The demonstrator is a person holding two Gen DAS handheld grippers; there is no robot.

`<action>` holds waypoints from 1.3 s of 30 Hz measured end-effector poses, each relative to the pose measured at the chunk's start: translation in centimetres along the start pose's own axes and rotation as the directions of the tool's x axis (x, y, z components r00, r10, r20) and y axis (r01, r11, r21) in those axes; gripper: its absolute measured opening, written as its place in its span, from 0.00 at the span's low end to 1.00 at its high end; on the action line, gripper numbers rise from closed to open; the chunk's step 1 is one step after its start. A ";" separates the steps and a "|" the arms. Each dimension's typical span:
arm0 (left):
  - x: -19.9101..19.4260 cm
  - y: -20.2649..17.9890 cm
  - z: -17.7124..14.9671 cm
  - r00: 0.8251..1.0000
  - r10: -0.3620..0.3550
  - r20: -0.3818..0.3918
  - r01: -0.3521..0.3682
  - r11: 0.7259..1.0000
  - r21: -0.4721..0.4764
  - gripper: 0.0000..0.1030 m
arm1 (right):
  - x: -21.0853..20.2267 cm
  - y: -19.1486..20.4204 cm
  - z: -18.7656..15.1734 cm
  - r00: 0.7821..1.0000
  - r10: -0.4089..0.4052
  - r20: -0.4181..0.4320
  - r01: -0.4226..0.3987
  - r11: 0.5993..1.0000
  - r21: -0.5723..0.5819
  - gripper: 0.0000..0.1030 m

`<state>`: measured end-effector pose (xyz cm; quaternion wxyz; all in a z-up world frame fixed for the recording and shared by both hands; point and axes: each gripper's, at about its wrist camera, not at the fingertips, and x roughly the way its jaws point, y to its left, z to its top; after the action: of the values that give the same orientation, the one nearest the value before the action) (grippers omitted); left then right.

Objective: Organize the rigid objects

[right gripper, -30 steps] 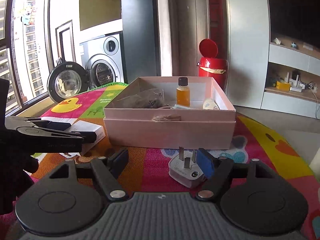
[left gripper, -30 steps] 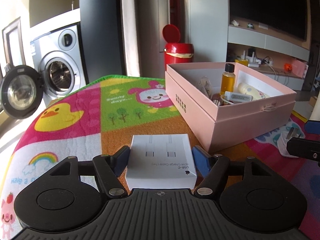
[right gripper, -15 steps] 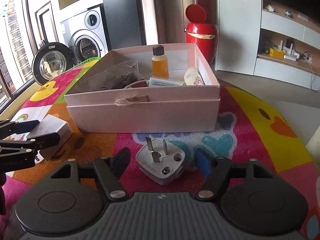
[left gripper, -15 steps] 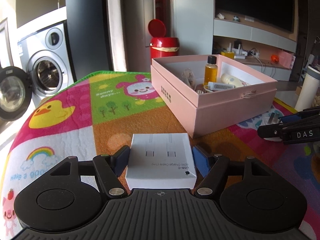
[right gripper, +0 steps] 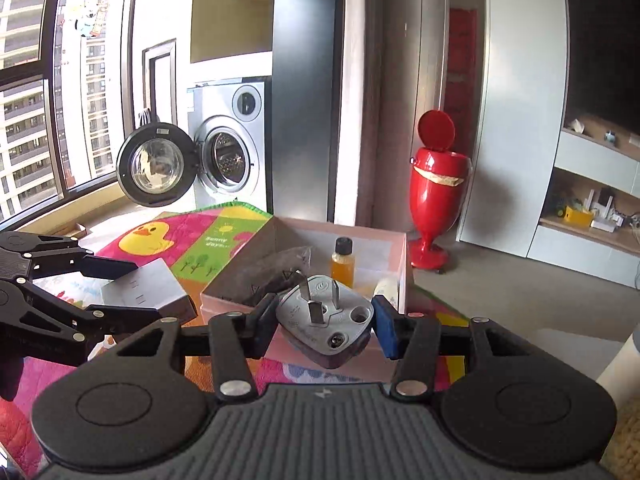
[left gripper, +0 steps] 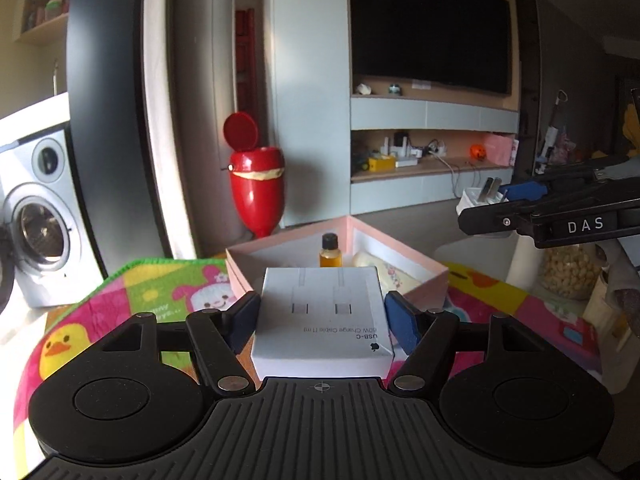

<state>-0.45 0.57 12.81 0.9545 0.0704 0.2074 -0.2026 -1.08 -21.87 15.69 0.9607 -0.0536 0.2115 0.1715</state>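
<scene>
White flat cardboard box printed "USB-C Charge Cable" (left gripper: 320, 320) sits clamped between the two blue pads of the left hand-held gripper (left gripper: 320, 320); both pads press its side walls, box level, lifted clear of the mat. In the right wrist view the same box (right gripper: 144, 290) shows at left, between the left hand-held gripper's black fingers (right gripper: 104, 268), above the colourful cartoon play mat with yellow duck print (right gripper: 160, 236).

Open pink rectangular cardboard storage box (left gripper: 436, 270) lies directly ahead of the held white box, on the mat. Inside it: small amber glass bottle with black cap (left gripper: 330, 254), upright; pale cream tube (left gripper: 372, 260) lying beside the bottle; dark crumpled plastic bag (right gripper: 276, 272) at the box's left end, seen from the right wrist.

Right hand-held gripper (right gripper: 326, 322) is closed on a grey three-pin plug adapter (right gripper: 326, 318), blue pads against its two sides, metal pins pointing up and away, adapter tilted. It hangs in the air just in front of the pink box's near wall (right gripper: 288, 348). From the left wrist the adapter (left gripper: 478, 200) appears high at right, at the tip of the right hand-held gripper's fingers (left gripper: 524, 192).

Background: silver front-loading washing machine with door open (right gripper: 228, 140); red pedal bin with lid raised (right gripper: 438, 196)
</scene>
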 end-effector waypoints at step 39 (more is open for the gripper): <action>2.2 3.7 -8.0 0.954 0.185 -0.237 -0.239 0.945 -0.225 0.70 | 6.7 1.9 -6.3 0.989 -0.050 -0.141 0.054 0.998 0.020 0.84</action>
<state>-0.02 4.93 4.81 0.9442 -0.0077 0.3234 -0.0615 1.50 -19.13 7.14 0.9482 -0.0597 0.2791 0.1397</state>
